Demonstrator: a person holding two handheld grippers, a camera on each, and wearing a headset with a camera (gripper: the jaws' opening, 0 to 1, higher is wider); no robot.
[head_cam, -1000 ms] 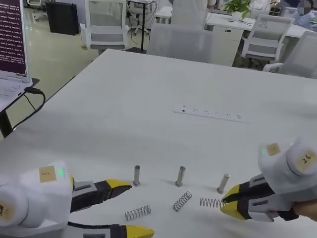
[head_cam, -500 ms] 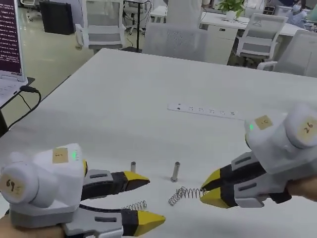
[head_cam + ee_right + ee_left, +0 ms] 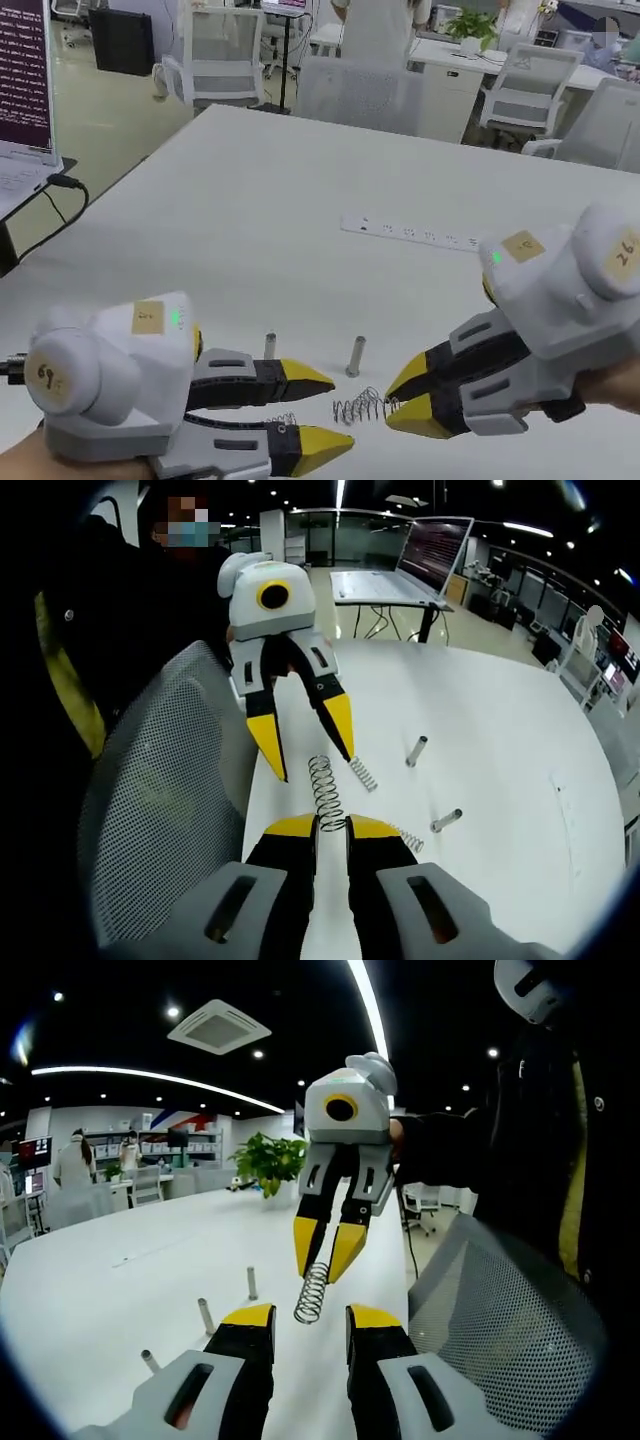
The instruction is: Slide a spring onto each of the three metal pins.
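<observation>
In the head view, the right gripper [image 3: 389, 408] pinches one end of a spring [image 3: 360, 406] that sticks out toward 9 o'clock. The left gripper [image 3: 343, 409] faces it with its jaws spread wide. Two pins [image 3: 355, 356] stand just behind on the table [image 3: 300, 200].

In the left gripper view, the spring hangs at 12 o'clock, just above the parted jaws.

In the right gripper view, narrow jaws clamp the spring's near end. Two loose springs [image 3: 362, 772] lie toward 2 o'clock.

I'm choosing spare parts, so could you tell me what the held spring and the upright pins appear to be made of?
The spring in the right tongs looks like thin bare steel wire: grey, glinting coils. The pins look like metal with a dull silver finish, likely steel or aluminium; the pictures can't settle which.
</observation>
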